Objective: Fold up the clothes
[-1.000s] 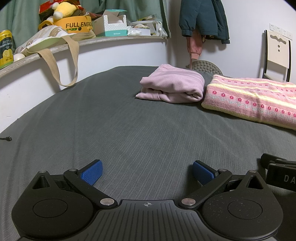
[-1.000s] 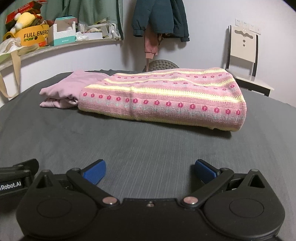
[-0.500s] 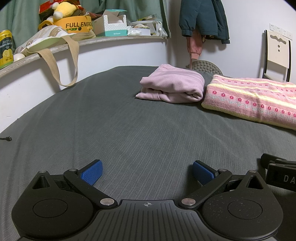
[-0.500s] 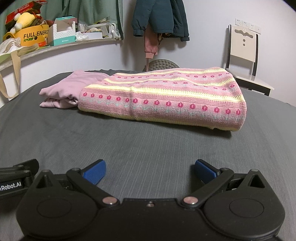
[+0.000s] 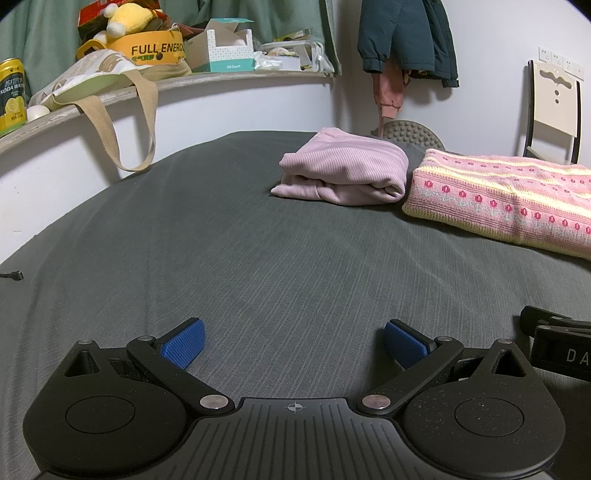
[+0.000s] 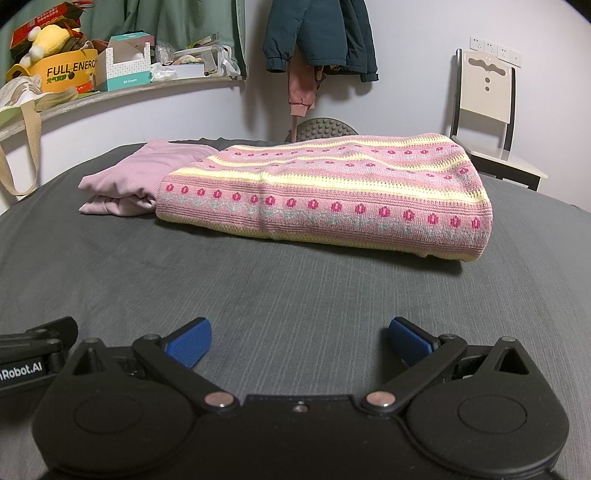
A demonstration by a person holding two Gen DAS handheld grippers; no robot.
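A folded pink knitted sweater [image 6: 325, 195] with yellow stripes and red flowers lies on the dark grey bed [image 6: 258, 288]; it shows at the right of the left wrist view as the same sweater [image 5: 509, 199]. Beside it on the left lies a folded lilac ribbed garment [image 5: 343, 170], half hidden behind the sweater in the right wrist view, garment [image 6: 136, 181]. My left gripper [image 5: 293, 341] rests low over the sheet, open, nothing between its blue pads. My right gripper [image 6: 299, 341] is open too, well short of the sweater. Both grippers sit side by side.
A curved ledge [image 5: 207, 79] along the wall carries a yellow box, a tissue box, a can and a tote bag whose strap [image 5: 125, 125] hangs down. Jackets [image 6: 321, 33] hang on the back wall. A chair [image 6: 487, 107] stands at the right beyond the bed.
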